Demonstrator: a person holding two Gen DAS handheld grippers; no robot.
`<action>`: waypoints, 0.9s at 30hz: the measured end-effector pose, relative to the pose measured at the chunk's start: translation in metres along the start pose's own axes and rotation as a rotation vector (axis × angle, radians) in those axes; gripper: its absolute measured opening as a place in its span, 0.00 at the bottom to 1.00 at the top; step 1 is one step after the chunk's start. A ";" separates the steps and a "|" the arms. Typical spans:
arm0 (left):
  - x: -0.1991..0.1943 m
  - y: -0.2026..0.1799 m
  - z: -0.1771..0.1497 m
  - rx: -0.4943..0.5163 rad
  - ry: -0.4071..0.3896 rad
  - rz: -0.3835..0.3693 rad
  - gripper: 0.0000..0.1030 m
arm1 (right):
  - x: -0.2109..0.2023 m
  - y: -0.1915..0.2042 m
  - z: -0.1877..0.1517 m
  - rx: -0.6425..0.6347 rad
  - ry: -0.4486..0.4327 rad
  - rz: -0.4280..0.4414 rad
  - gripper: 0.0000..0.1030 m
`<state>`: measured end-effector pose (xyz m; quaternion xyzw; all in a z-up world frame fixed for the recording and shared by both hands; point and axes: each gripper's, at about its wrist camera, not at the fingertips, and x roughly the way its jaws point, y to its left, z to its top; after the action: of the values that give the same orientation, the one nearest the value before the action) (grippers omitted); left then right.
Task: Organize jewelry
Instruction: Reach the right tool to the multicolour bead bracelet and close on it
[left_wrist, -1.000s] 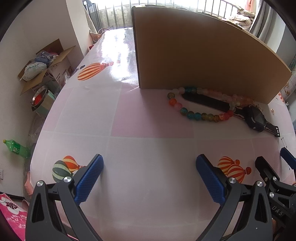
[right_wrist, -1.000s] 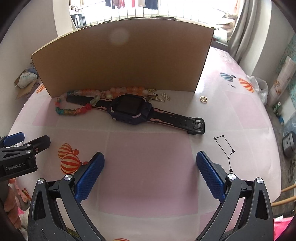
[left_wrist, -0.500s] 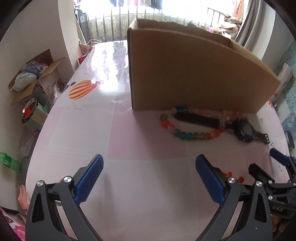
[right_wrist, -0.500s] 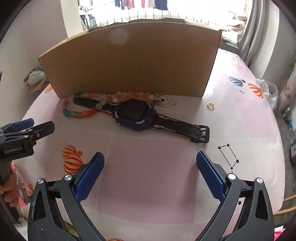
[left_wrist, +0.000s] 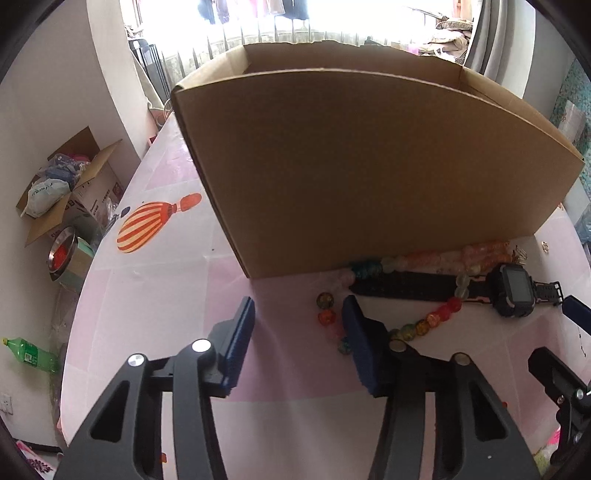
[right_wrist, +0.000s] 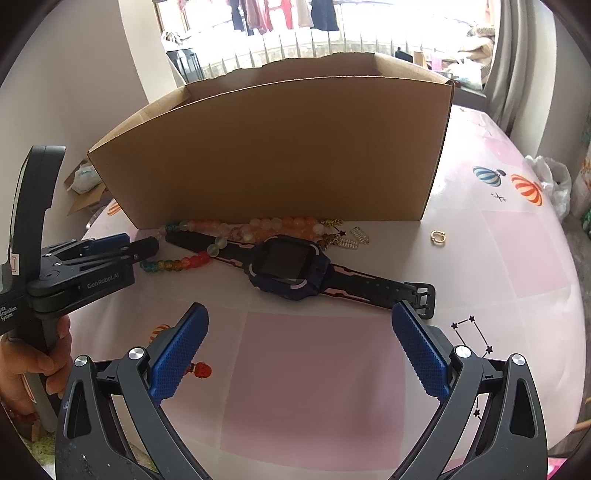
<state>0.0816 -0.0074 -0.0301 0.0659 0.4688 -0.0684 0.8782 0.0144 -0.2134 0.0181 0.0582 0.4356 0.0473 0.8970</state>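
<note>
A string of coloured beads (left_wrist: 406, 328) lies looped against the front wall of a cardboard box (left_wrist: 369, 177). A dark watch (left_wrist: 515, 290) lies across the loop. My left gripper (left_wrist: 299, 332) hovers at the loop's left end with its jaws closing. A few end beads show just inside the right finger (left_wrist: 360, 343), and no pad presses on them. In the right wrist view the watch (right_wrist: 284, 266) lies ahead of my right gripper (right_wrist: 299, 350), which is open and holds nothing. The beads (right_wrist: 184, 263), the box (right_wrist: 277, 155) and the left gripper (right_wrist: 147, 244) show at the left.
A gold ring (right_wrist: 437, 237) and small gold pieces (right_wrist: 351, 236) lie on the pink tablecloth (right_wrist: 314, 387) right of the watch. A person's hand (right_wrist: 33, 362) holds the left gripper's handle. On the floor at the left are an open carton (left_wrist: 62, 184) and a green bottle (left_wrist: 31, 354).
The left gripper moved forward to the necklace's left end and its jaws narrowed from wide open. The right gripper shifted slightly, so the watch sits lower in its view.
</note>
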 end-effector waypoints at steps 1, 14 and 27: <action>-0.001 0.002 -0.002 0.006 0.005 -0.004 0.37 | -0.001 -0.001 0.000 -0.002 -0.002 0.003 0.92; -0.030 0.031 -0.048 -0.013 0.020 -0.048 0.33 | -0.023 0.040 0.010 -0.075 -0.058 0.136 0.88; -0.025 0.048 -0.044 -0.021 -0.026 -0.071 0.33 | 0.042 0.098 0.038 -0.157 0.153 0.245 0.39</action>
<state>0.0404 0.0490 -0.0310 0.0392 0.4599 -0.0952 0.8820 0.0668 -0.1136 0.0230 0.0369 0.4872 0.1945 0.8505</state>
